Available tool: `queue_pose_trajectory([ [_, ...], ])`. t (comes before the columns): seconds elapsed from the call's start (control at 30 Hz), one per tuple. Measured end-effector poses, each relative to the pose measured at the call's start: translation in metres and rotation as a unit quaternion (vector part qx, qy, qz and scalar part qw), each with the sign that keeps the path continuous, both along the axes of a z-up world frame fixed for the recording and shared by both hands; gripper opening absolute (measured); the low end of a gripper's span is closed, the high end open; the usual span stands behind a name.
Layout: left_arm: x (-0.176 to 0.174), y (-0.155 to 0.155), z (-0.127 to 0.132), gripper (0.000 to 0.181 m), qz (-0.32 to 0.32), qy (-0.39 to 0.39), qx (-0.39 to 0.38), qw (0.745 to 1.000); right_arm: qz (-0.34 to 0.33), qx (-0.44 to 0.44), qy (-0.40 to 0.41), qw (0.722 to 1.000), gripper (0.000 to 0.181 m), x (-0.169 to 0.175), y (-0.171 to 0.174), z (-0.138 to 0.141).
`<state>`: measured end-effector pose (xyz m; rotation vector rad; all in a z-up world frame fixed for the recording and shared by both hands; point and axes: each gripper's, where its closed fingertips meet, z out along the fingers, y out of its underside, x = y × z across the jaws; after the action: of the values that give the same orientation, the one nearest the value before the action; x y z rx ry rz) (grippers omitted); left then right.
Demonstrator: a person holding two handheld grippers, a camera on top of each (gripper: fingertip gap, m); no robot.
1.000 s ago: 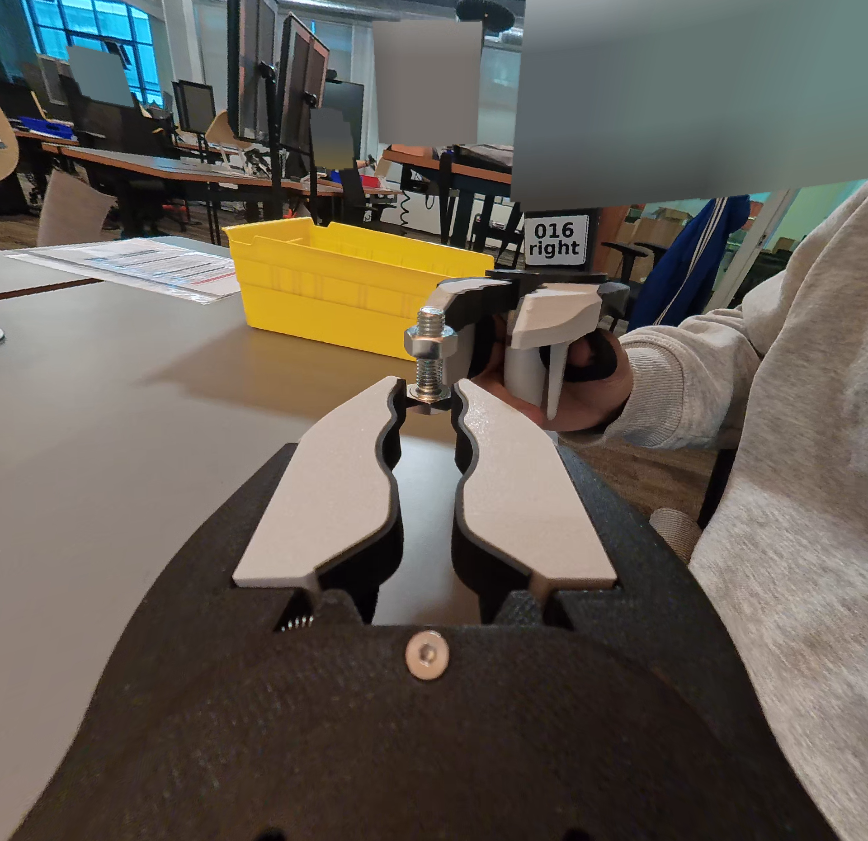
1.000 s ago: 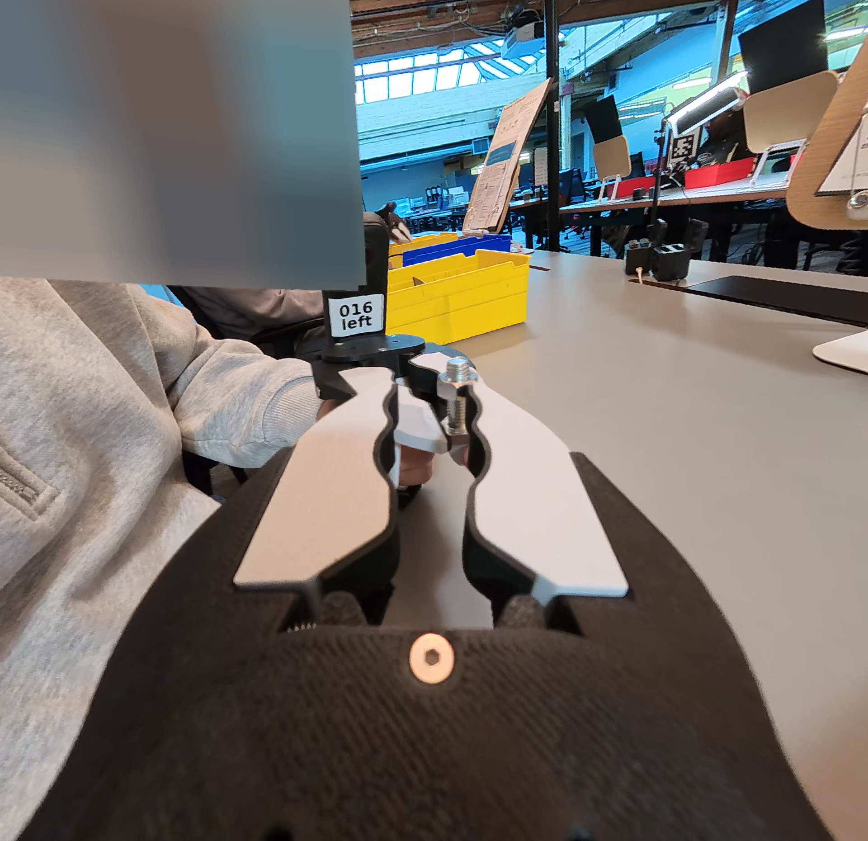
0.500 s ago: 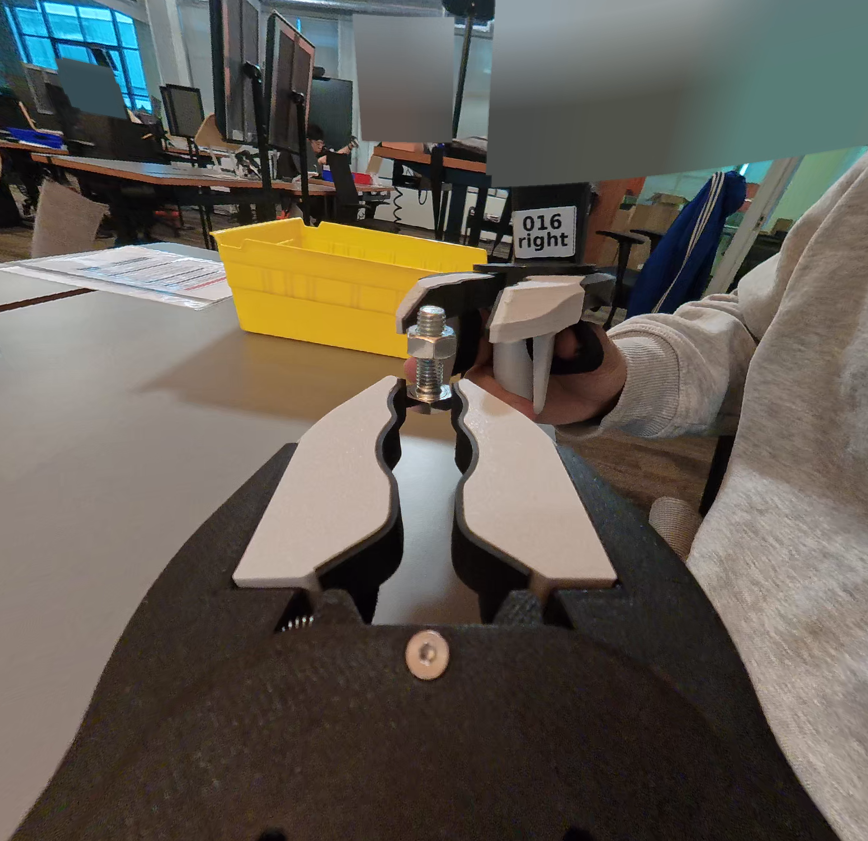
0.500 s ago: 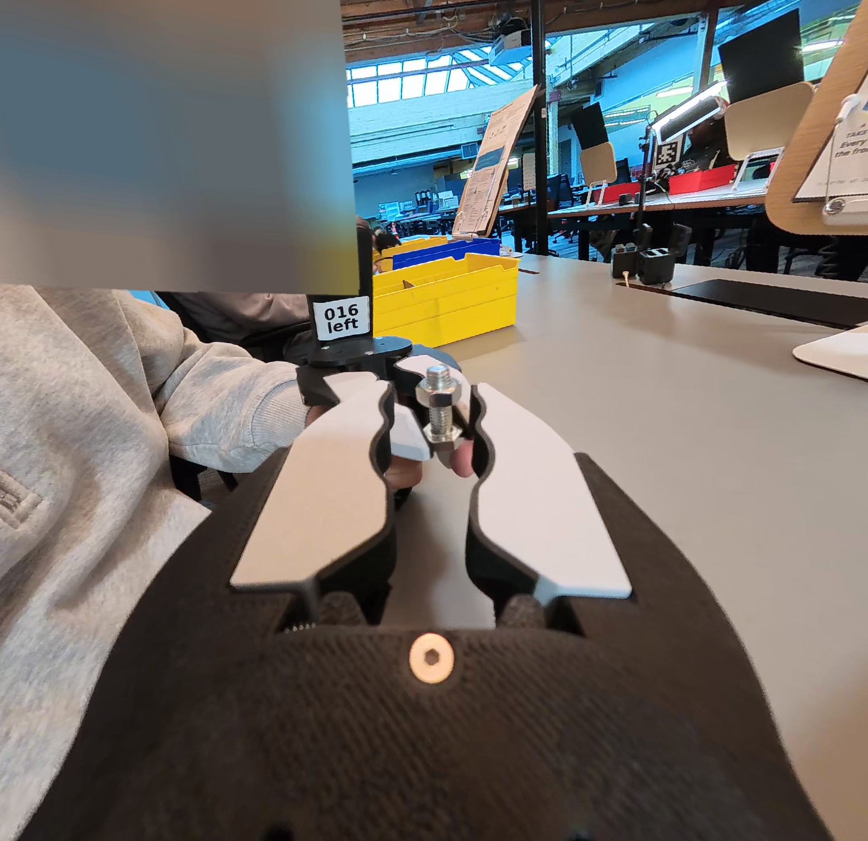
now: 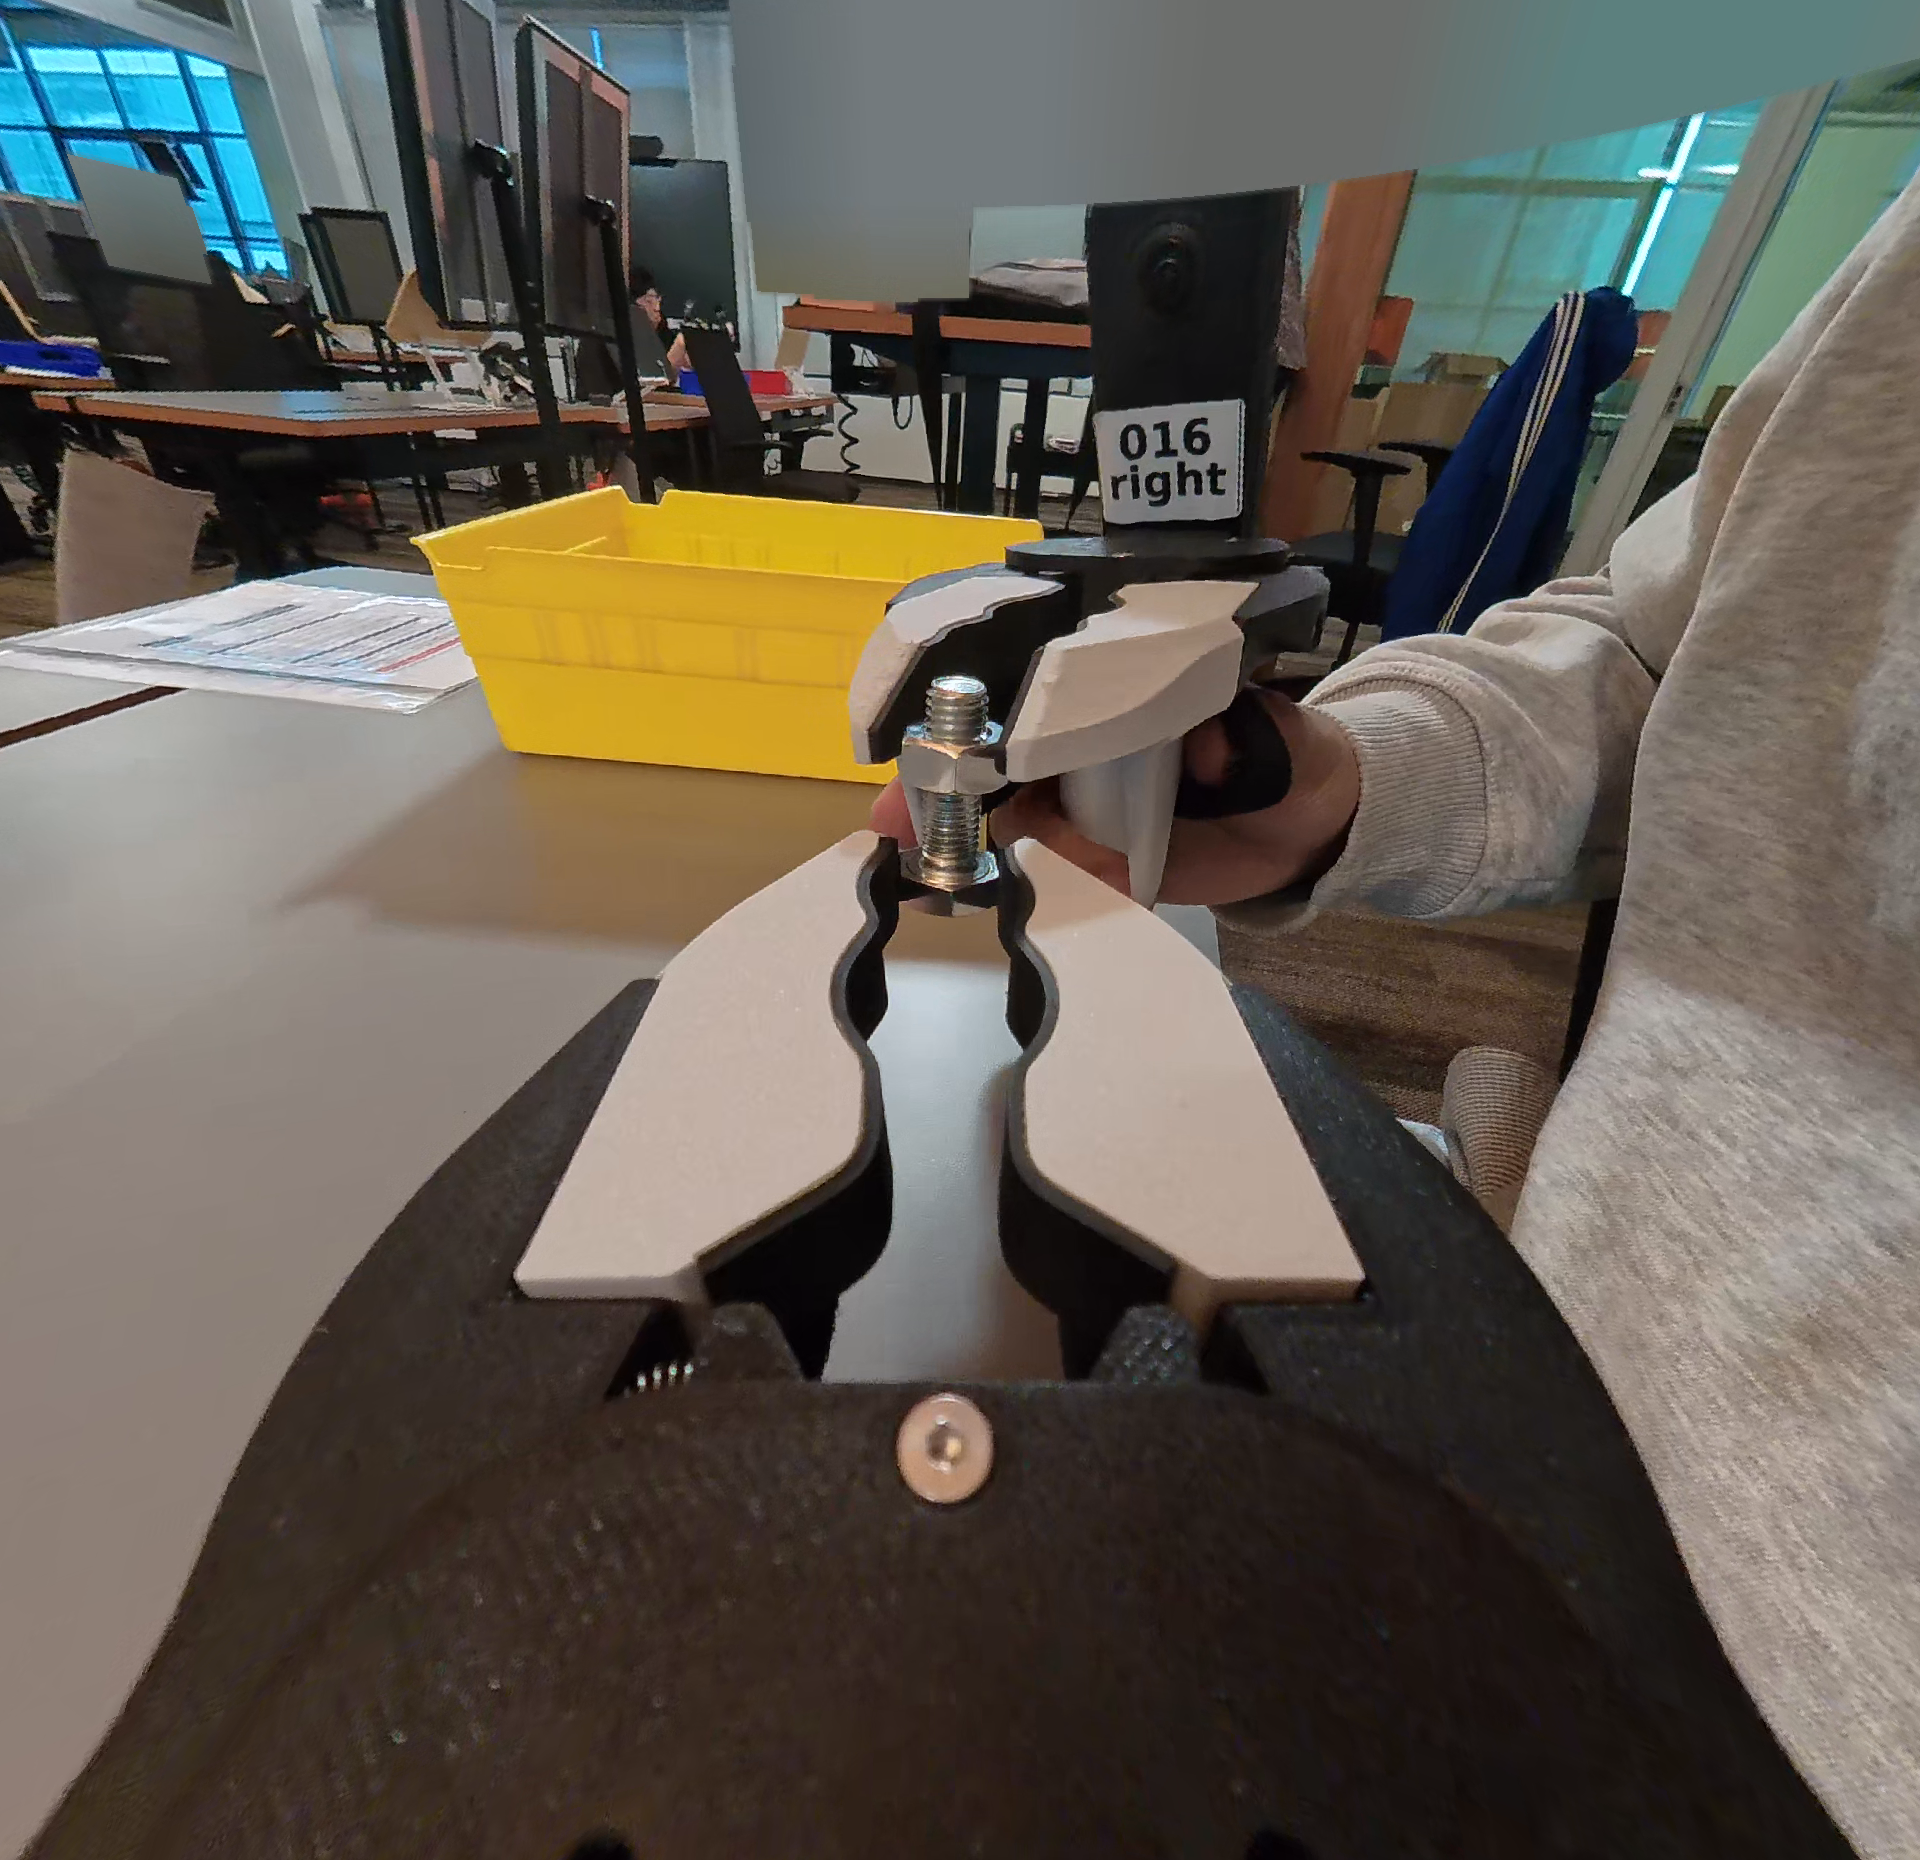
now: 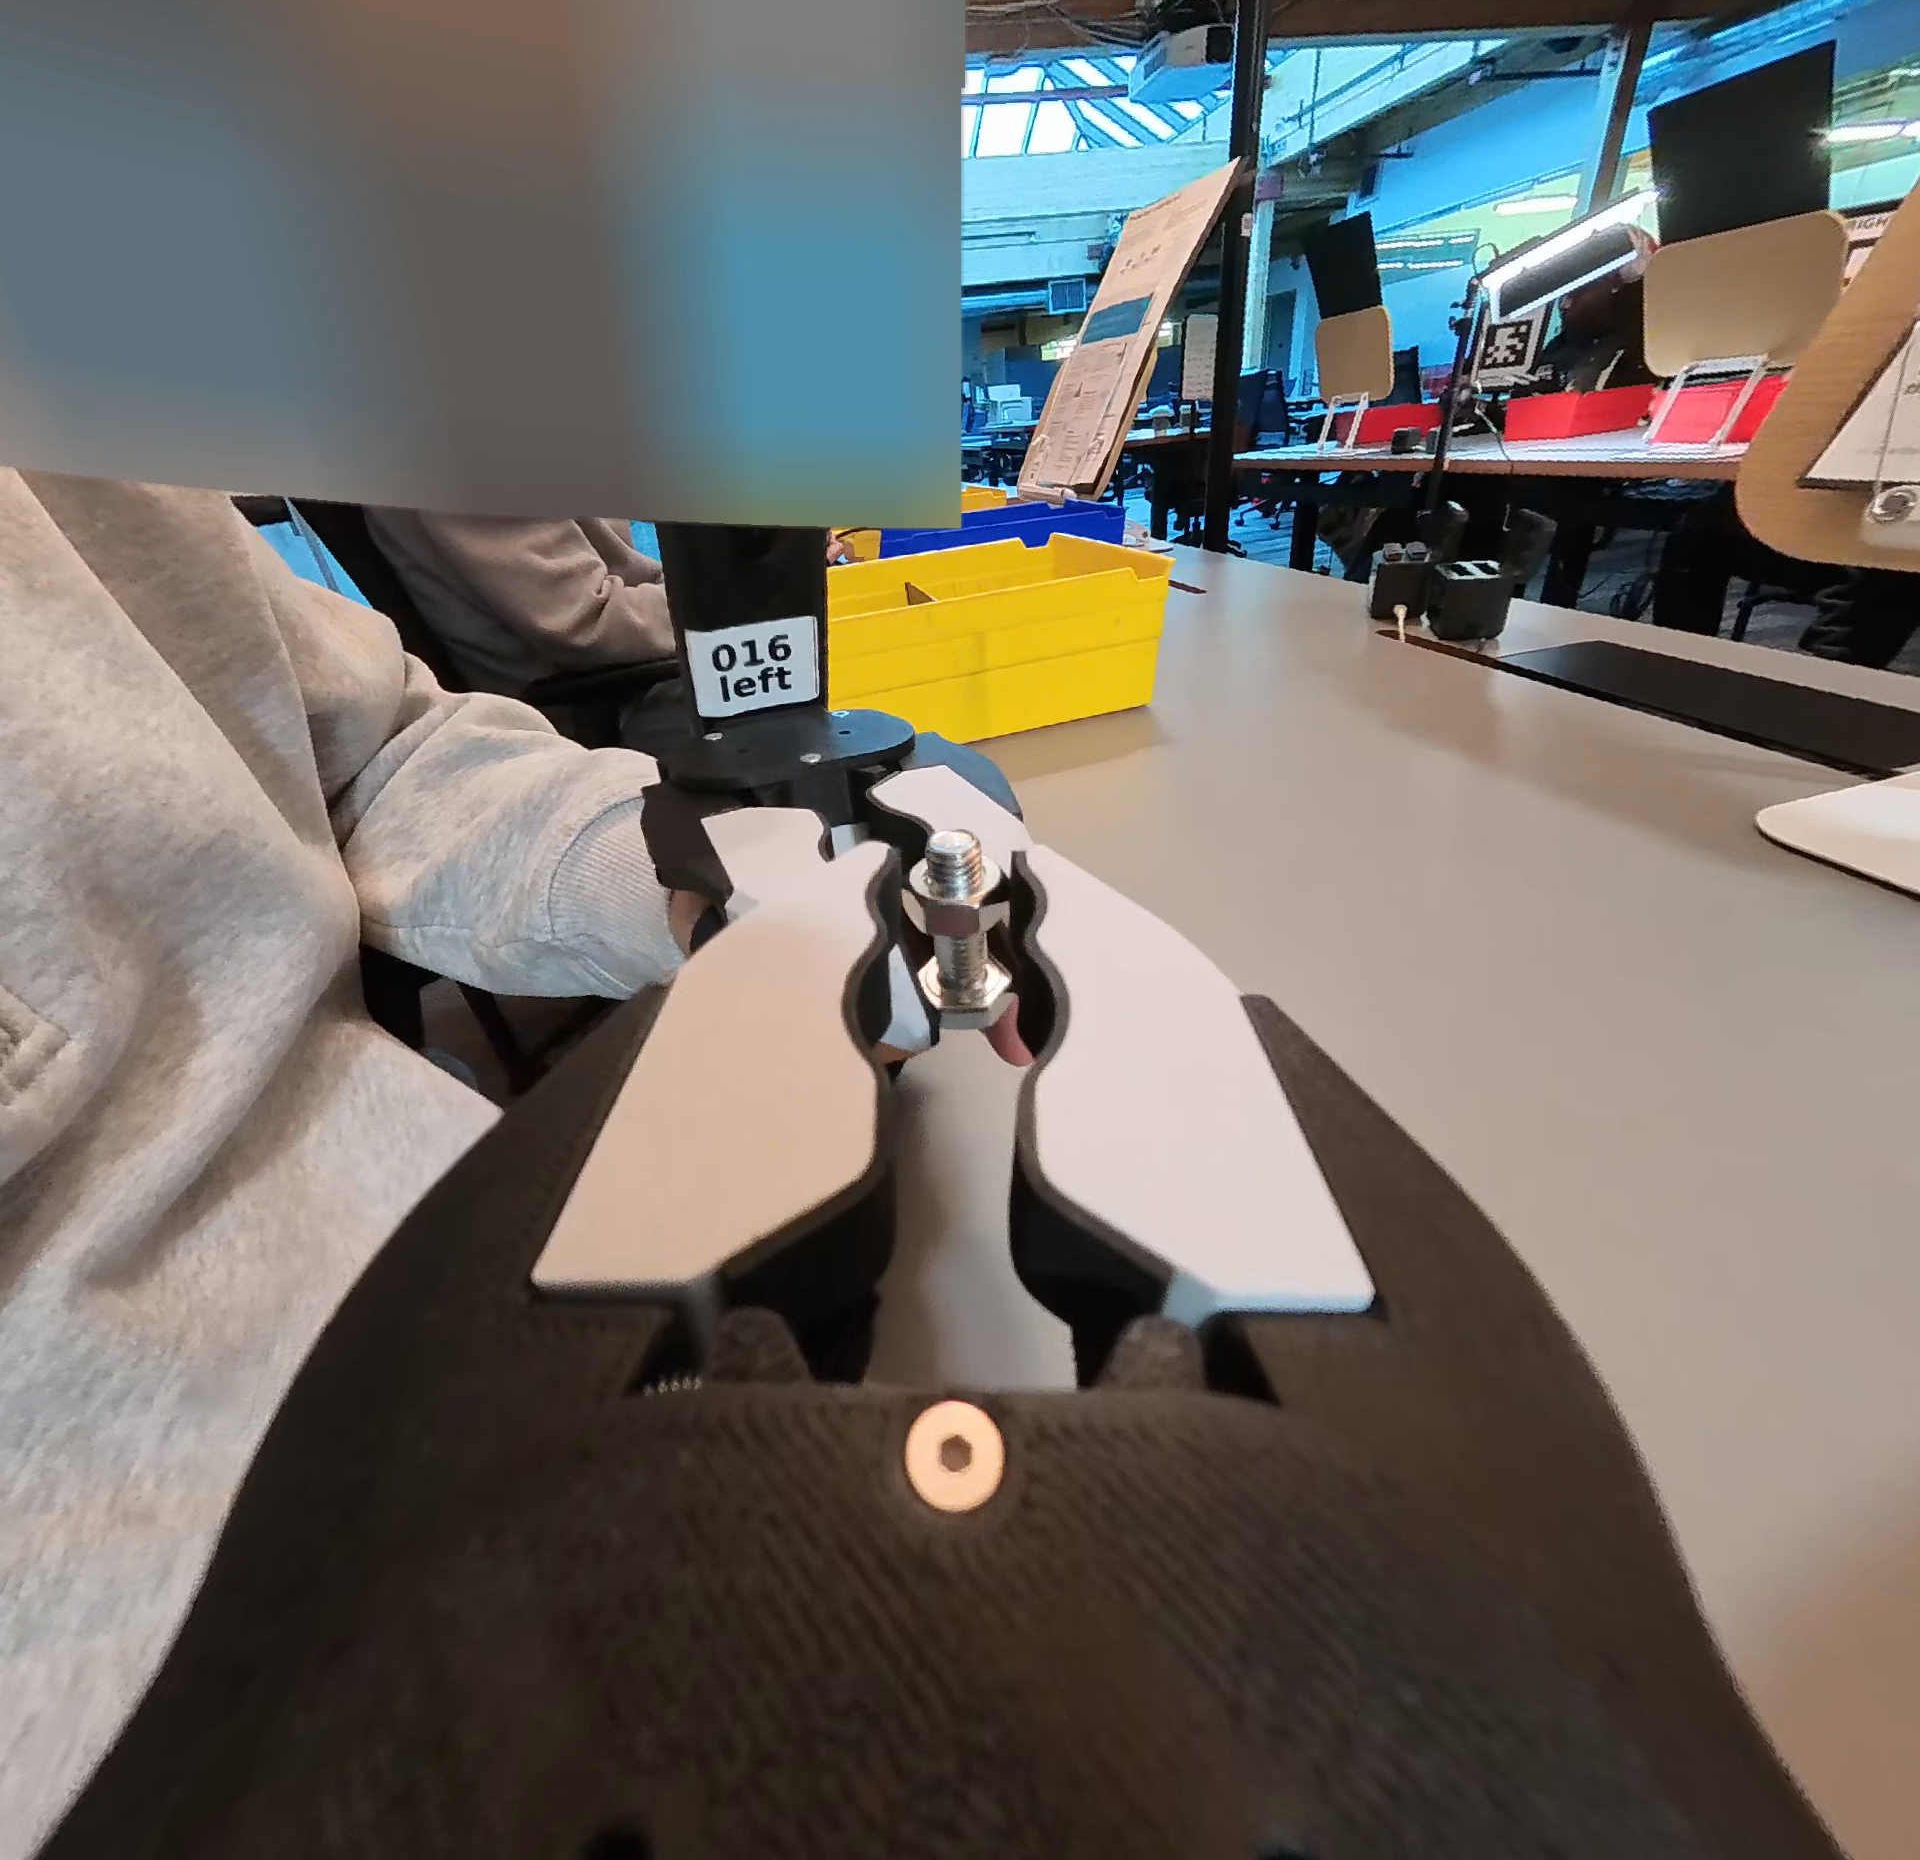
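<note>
A silver bolt (image 5: 948, 828) stands upright with a hex nut (image 5: 948, 756) threaded near its top. My left gripper (image 5: 945, 868) is shut on the bolt's head and holds it above the grey table (image 5: 260, 979). My right gripper (image 6: 954, 875) comes in from the opposite side, and its two fingertips close around the nut (image 6: 954, 901). In the right wrist view the bolt's head (image 6: 964, 995) sits lower, between the left gripper's fingers (image 6: 774, 854). In the left wrist view the right gripper (image 5: 935, 740) straddles the nut, held by a hand in a grey sleeve (image 5: 1475, 761).
A yellow bin (image 5: 675, 647) stands on the table beyond the grippers; it also shows in the right wrist view (image 6: 997, 636) with a blue bin (image 6: 997, 527) behind it. A laminated sheet (image 5: 270, 636) lies at far left. A black mat (image 6: 1714, 688) and a white base (image 6: 1849, 834) lie at right.
The right gripper has shifted from beside the bolt to having the nut centred between its fingertips. Both grippers and the bolt have swung slightly; the left stays shut on the bolt head.
</note>
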<state>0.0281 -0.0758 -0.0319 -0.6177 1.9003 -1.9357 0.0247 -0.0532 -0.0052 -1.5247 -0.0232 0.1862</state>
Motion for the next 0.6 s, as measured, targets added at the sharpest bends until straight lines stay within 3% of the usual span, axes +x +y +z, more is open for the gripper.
queue_pose_trajectory([
  [0.53,0.002,0.0008,-0.0002,0.018,0.005,0.005,-0.003,1.0,-0.015,-0.01,-0.008,1.0,0.019,0.0036,0.0012,-0.0002],
  [0.6,0.0028,0.0011,0.0004,0.028,0.007,0.008,-0.009,1.0,-0.016,-0.009,-0.008,1.0,0.019,0.004,0.0011,0.0006],
])
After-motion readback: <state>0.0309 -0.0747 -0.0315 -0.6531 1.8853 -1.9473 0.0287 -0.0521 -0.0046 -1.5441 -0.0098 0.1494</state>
